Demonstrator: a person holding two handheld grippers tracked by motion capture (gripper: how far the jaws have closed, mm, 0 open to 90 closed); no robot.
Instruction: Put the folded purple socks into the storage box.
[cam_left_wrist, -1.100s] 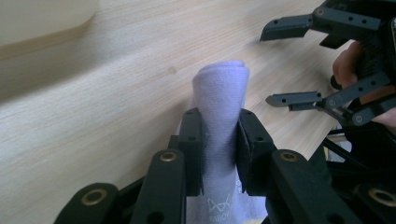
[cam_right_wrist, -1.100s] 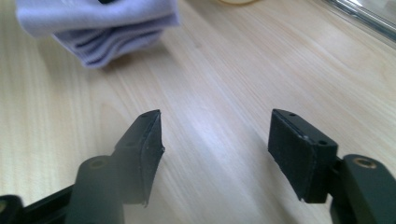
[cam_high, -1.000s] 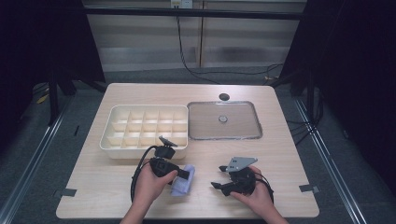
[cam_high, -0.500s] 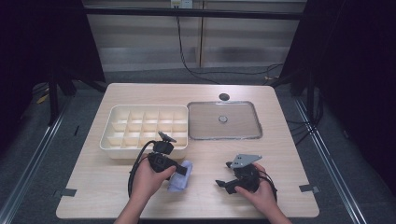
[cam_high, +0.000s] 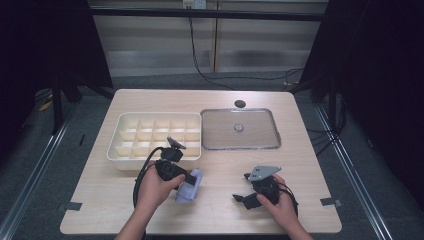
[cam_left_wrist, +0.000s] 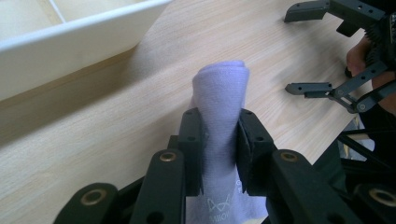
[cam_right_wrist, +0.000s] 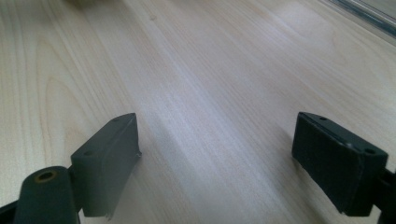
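Left gripper (cam_left_wrist: 219, 154) clamps the rolled lavender cloth (cam_left_wrist: 222, 107), not yet in the divided tray (cam_high: 156, 135); right gripper (cam_right_wrist: 217, 163), just opened wide, holds nothing

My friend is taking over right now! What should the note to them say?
Left gripper: shut on the folded lilac cloth, holding it just above the table in front of the divided tray.
Right gripper: its jaws have just been opening, now wide with nothing between them, low over bare table to the right of the cloth.
Clear lid: flat on the table beside the tray.
Done: cloth is folded and gripped.
Left: probably set the cloth into a tray compartment, then put the lid on; no compartment looks filled yet.
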